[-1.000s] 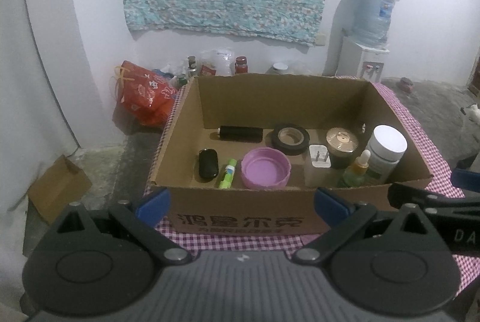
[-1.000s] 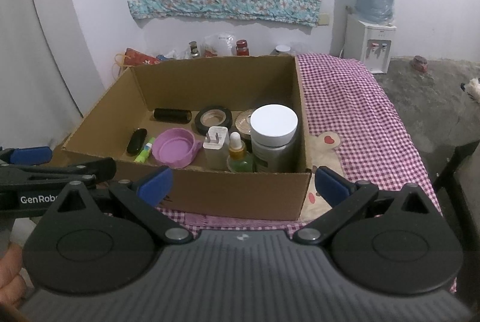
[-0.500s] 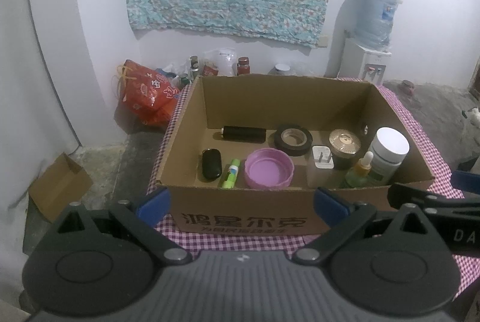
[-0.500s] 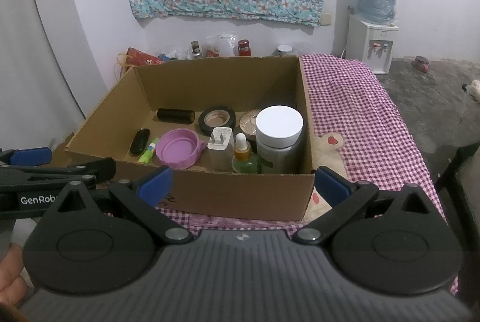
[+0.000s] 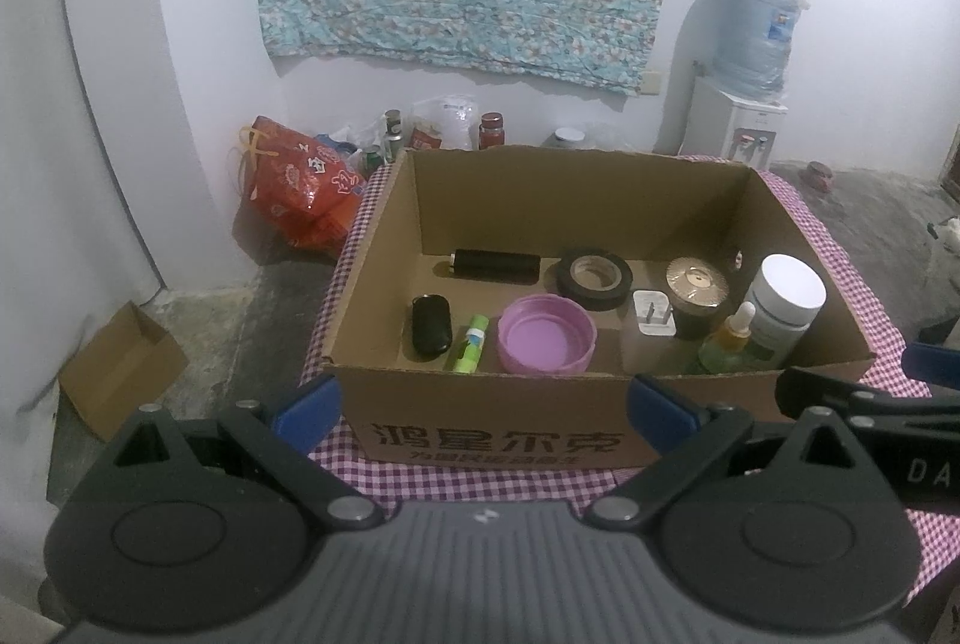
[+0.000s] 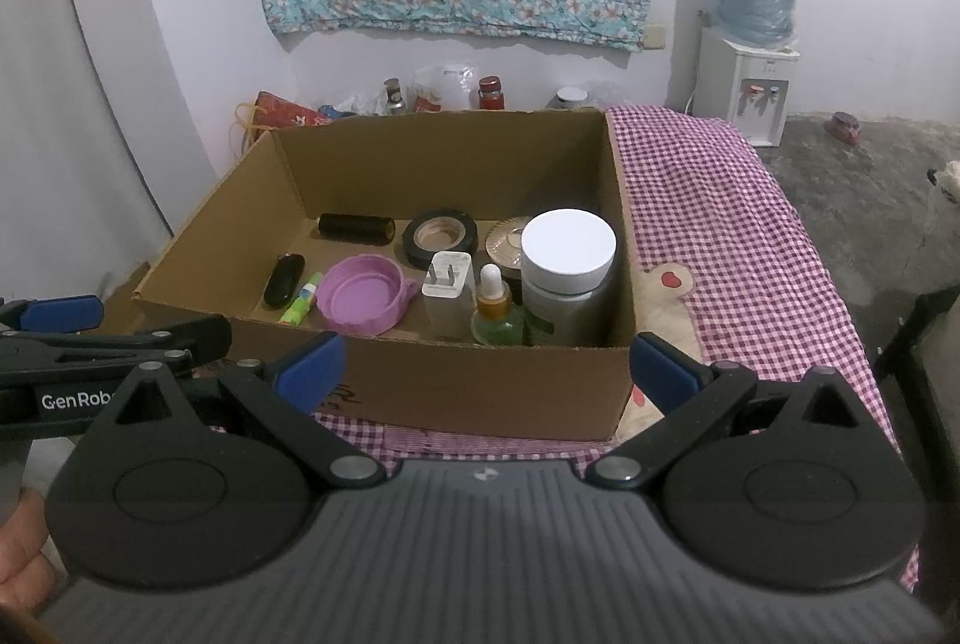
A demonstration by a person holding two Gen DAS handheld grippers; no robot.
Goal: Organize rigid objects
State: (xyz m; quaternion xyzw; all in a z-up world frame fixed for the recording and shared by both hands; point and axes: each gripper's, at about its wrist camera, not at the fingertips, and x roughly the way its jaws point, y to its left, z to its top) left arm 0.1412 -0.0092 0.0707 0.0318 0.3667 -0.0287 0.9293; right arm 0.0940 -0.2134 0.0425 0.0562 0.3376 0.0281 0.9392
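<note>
An open cardboard box [image 5: 492, 431] [image 6: 480, 392] stands on a checkered cloth. Inside lie a black cylinder [image 5: 495, 267], a black tape roll [image 5: 594, 278], a black oval case [image 5: 431, 327], a green tube [image 5: 468, 351], a purple lid [image 5: 546, 335], a white charger [image 5: 654, 320], a gold-lidded jar [image 5: 696, 284], a dropper bottle [image 5: 729, 344] and a white-capped jar [image 5: 783, 305] [image 6: 567, 260]. My left gripper [image 5: 483, 407] is open and empty before the box's near wall. My right gripper [image 6: 486, 368] is open and empty, also before it.
The purple checkered cloth [image 6: 720, 236] stretches right of the box. A red bag [image 5: 300, 191] and jars sit on the floor by the back wall. A water dispenser [image 6: 750, 62] stands at the back right. A small carton [image 5: 120, 368] lies on the floor left.
Both grippers have drawn back and risen slightly, so the box sits a little lower and farther in view. Nothing in the box has moved.
</note>
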